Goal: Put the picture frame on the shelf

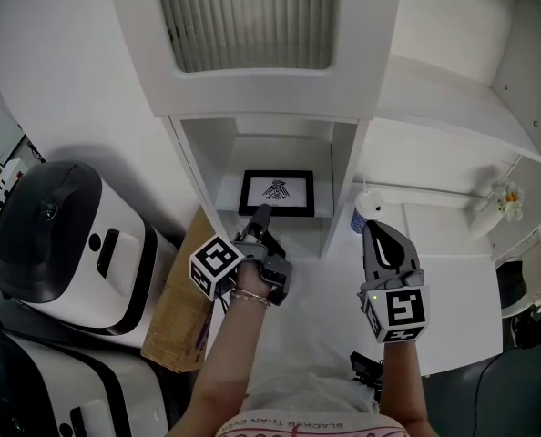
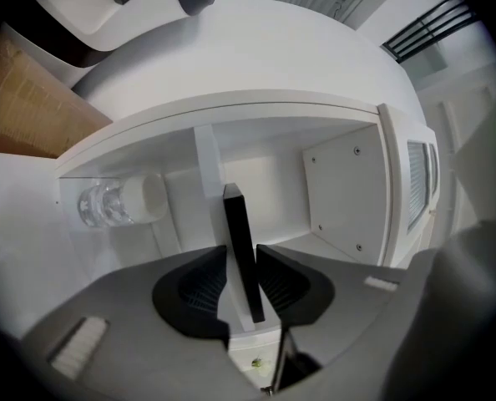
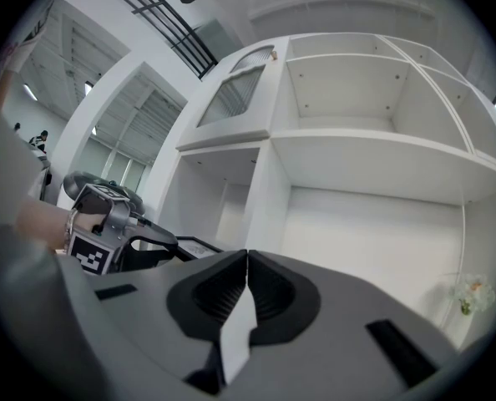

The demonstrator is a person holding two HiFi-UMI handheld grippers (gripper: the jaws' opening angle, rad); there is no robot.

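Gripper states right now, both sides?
Left hand-held gripper: open, black rectangular picture frame between its jaws, apparently not pressed.
Right hand-held gripper: closed, empty.

Picture frame (image 1: 277, 193) between cubby walls (image 1: 341, 176)

The scene is lit brightly and evenly, and the white shelf unit (image 1: 343, 167) is almost washed out in the head view. Soft grey shade is cast inside its compartments. Both gripper views are bent strongly by the wide lens and darkened to black at the corners. The near bodies of the left gripper (image 2: 241, 249) and right gripper (image 3: 247, 256) are rendered blurred.
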